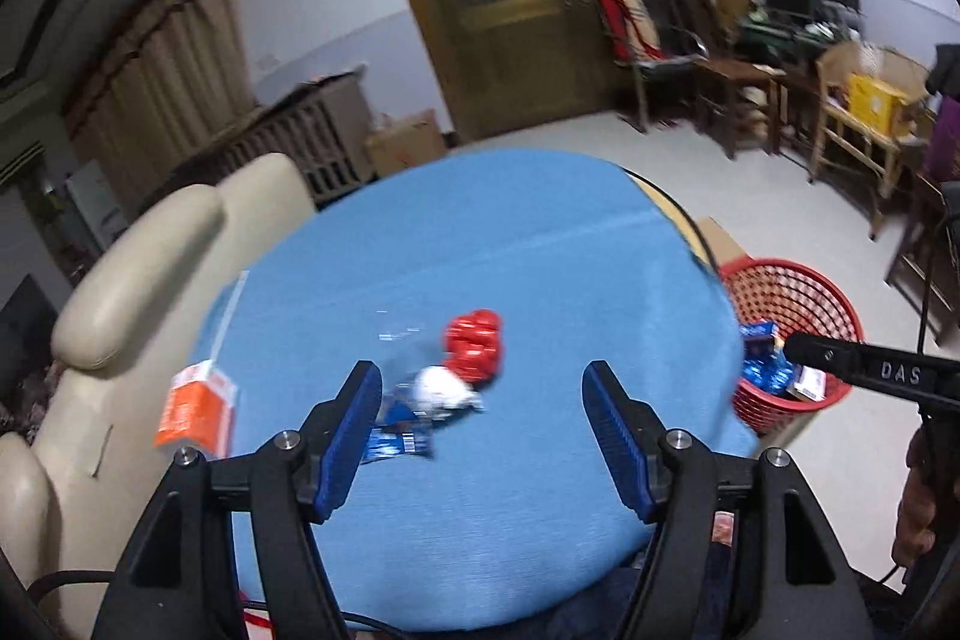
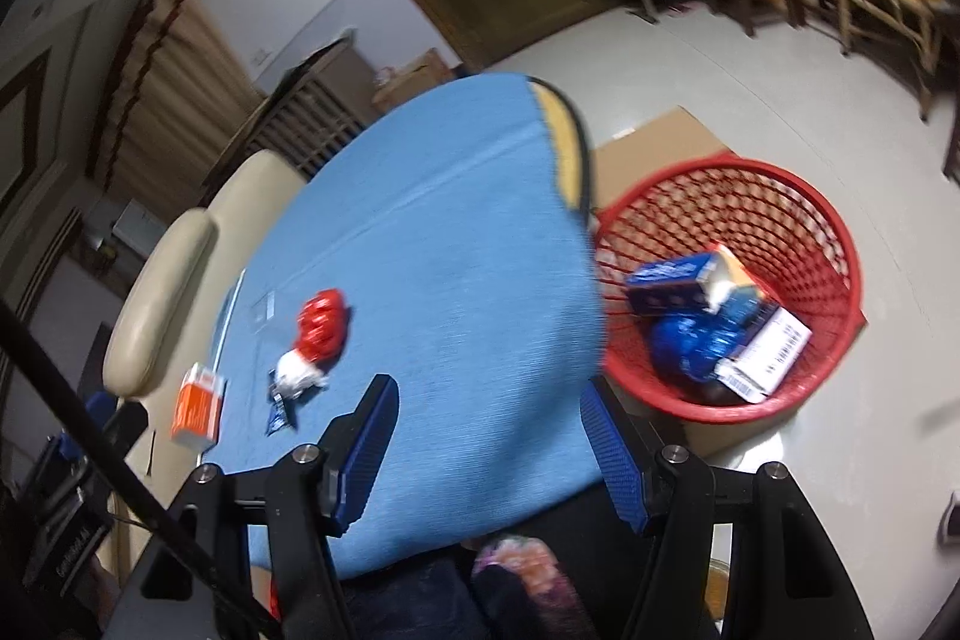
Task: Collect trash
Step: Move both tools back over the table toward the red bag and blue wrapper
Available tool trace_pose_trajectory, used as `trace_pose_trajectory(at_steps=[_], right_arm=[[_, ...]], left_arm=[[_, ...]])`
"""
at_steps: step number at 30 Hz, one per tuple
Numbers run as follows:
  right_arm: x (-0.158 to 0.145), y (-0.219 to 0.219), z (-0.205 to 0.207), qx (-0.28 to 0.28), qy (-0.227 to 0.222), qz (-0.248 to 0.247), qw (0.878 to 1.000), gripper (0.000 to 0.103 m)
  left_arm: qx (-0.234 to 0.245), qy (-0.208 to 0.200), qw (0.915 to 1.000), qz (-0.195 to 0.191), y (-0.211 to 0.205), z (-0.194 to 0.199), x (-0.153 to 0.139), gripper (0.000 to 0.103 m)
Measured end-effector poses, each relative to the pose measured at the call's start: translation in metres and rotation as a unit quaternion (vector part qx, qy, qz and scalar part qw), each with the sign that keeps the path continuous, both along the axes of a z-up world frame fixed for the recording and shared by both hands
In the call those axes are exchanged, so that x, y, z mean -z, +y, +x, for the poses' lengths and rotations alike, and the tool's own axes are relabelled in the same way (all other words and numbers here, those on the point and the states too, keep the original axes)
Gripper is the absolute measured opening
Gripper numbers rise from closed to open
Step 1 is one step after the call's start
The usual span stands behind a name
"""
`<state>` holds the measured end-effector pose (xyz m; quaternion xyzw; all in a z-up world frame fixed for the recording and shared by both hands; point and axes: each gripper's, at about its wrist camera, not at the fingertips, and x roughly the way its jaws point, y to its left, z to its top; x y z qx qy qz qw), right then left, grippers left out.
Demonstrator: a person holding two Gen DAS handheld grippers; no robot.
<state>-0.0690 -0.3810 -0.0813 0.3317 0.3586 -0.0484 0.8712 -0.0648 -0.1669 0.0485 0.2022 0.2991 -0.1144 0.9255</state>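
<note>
A: Over the round blue cloth-covered table (image 1: 510, 250), left view: left gripper (image 1: 483, 427) gapes, holding nothing; crumpled red wrapper (image 1: 474, 343), white wad (image 1: 441, 388) and orange carton (image 1: 195, 409) lie uncollected.

B: Right view: right gripper (image 2: 486, 439) likewise wide, empty. Red mesh plastic basket (image 2: 798, 196) is part-filled; I'd judge another pickup comes next.
</note>
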Motion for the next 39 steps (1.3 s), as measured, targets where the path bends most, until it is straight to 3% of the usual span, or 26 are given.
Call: trace_pose_trajectory(at_steps=[12,23,30,39], right_arm=[[-0.029,0.068,0.013,-0.067,-0.017,-0.056,0.996,0.067],[-0.028,0.101,0.029,-0.098,0.000,-0.075,0.992,0.067],[-0.026,0.118,0.052,-0.117,0.012,-0.076,0.990,0.067],[-0.016,0.141,0.130,-0.149,0.039,-0.074,0.985,0.067]], left_arm=[[-0.056,-0.044,0.9974,-0.011,0.059,-0.016,-0.019,0.072],[-0.091,-0.023,0.9952,-0.030,0.097,-0.004,-0.006,0.072],[-0.139,0.024,0.9891,-0.042,0.146,0.015,0.025,0.072],[-0.197,0.096,0.9727,-0.075,0.204,0.049,0.066,0.072]])
